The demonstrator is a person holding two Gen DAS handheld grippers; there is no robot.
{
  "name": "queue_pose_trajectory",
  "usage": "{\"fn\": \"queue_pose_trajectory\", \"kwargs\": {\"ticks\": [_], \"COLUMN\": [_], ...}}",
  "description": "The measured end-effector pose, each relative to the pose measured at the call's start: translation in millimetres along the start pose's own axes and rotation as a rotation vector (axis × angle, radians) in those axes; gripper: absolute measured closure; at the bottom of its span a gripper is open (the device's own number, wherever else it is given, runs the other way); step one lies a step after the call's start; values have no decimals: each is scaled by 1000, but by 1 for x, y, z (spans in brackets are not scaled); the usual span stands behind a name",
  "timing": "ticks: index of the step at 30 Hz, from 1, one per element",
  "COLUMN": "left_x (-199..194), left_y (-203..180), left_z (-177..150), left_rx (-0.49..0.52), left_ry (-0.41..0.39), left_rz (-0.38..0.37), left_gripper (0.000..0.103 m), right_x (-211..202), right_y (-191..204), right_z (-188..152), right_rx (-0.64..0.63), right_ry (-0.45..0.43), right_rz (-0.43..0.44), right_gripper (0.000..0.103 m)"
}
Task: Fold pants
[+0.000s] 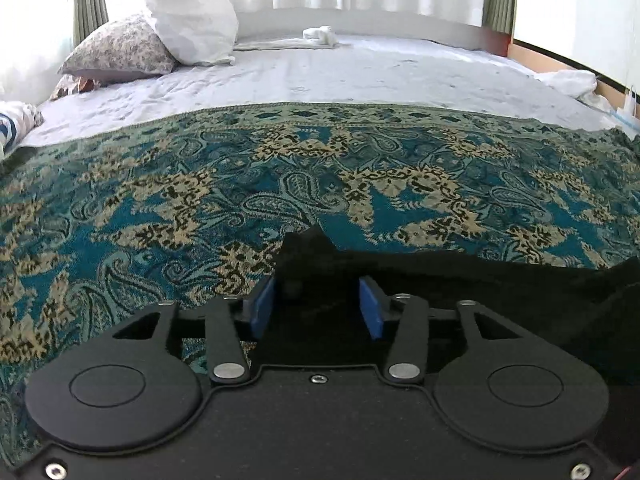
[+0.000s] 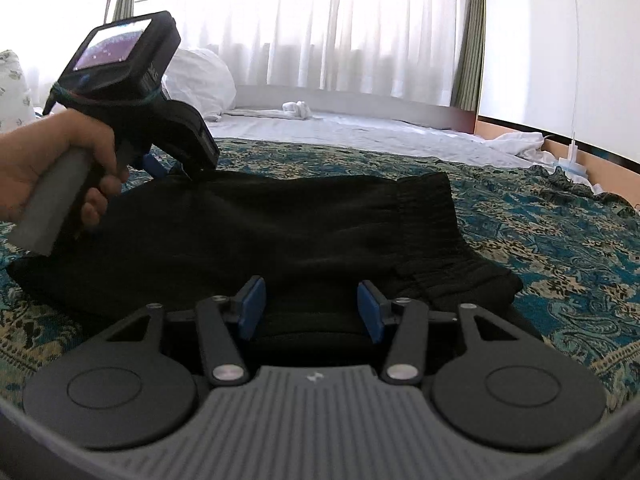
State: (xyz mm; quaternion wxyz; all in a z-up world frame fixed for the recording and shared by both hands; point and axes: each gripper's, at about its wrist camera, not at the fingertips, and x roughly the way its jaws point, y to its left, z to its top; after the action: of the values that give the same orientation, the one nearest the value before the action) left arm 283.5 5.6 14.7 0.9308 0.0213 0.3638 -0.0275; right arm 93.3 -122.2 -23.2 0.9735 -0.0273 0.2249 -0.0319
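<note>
Black pants (image 2: pixel 320 220) lie folded on a teal paisley throw (image 2: pixel 560 248), with the elastic waistband to the right. My right gripper (image 2: pixel 311 308) sits at the near edge, and a thick fold of black cloth fills the space between its blue pads. In the right wrist view a hand (image 2: pixel 60 152) holds my left gripper (image 2: pixel 176 172) at the far left corner of the pants. In the left wrist view my left gripper (image 1: pixel 317 308) has the pants (image 1: pixel 440 280) bunched between its pads, and the cloth rises in a peak just beyond them.
The paisley throw (image 1: pixel 160 200) covers the near half of a bed with a white sheet (image 1: pixel 360 72). A white pillow (image 1: pixel 188 16) and a floral pillow (image 1: pixel 120 48) sit at the far left. A small white cloth (image 1: pixel 320 36) lies at the far edge, below curtains.
</note>
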Motion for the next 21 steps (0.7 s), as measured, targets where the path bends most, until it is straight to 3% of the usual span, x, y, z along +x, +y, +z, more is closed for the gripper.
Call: {"fn": "queue_pose_trajectory", "kwargs": {"ticks": [9, 13, 21], "left_x": [-13, -35, -102], "left_y": [9, 6, 5], "left_z": [2, -5, -48], "left_rx": [-51, -20, -16], "left_ry": [12, -15, -68], "left_rz": [-30, -24, -73], "left_gripper": [57, 57, 46], "right_x": [-5, -16, -41], "right_y": [-10, -16, -27], "right_z": [8, 8, 8], "right_rx": [57, 64, 78], "right_ry": [10, -12, -30], "right_rz": [54, 39, 5], "right_gripper": [33, 32, 27]}}
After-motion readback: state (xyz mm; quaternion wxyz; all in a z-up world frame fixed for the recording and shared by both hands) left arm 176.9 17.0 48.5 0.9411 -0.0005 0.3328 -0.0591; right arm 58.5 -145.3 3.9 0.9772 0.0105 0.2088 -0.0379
